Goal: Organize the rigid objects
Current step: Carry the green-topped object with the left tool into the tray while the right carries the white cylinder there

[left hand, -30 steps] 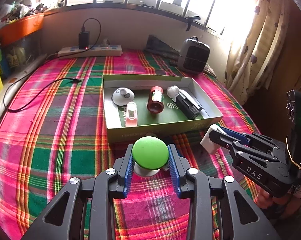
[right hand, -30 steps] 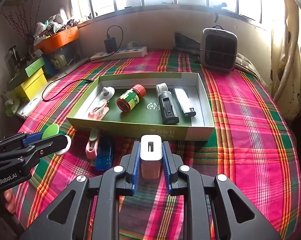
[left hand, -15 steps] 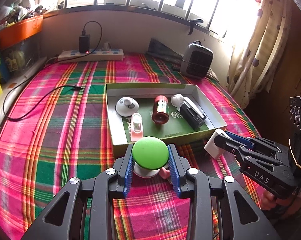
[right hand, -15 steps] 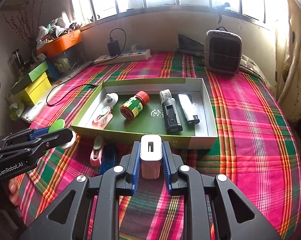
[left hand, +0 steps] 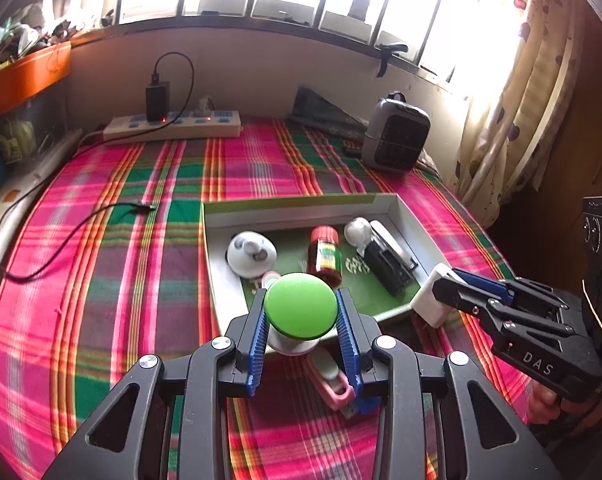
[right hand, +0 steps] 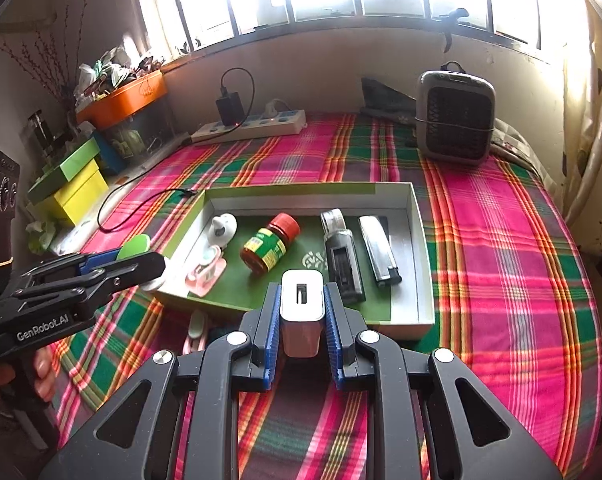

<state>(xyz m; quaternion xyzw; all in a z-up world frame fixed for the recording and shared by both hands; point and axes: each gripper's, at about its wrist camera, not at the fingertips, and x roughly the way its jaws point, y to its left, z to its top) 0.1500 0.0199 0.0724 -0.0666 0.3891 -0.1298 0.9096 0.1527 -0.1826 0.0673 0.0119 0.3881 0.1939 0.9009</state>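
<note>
Left wrist view: the left gripper (left hand: pixel 301 320) is seen clenched on a green-topped round object (left hand: pixel 301 305), its blue pads pressed against the sides under the green cap, and the object is carried clear of the plaid cloth (left hand: pixel 101 280). Directly beyond it, toward the far side, lies the open cardboard box (left hand: pixel 301 202), whose near wall sits just past the fingertips. The box's long axis runs left to right across the view, so the coming move is judged to be a short reach forward over the near wall and then down. In the right wrist view, the right gripper (right hand: pixel 301 312) is shown grasping a white charger block (right hand: pixel 302 294) upright between its pads, also held above the cloth, with the box's near wall just ahead of it. Already lying in the box are a red-capped bottle (right hand: pixel 270 243), a black rectangular device (right hand: pixel 343 266), a silver lighter-like item (right hand: pixel 379 250), a white round item (right hand: pixel 222 227) and a pink-and-white item (right hand: pixel 206 270). The left gripper is nearer the left end of the box, the right gripper nearer the middle. A free patch of green floor (right hand: pixel 261 292) is seen straight ahead of the charger. On the cloth near the box a pink item (left hand: pixel 331 380) and a blue one beside it remain outside, partly hidden by the fingers.
</note>
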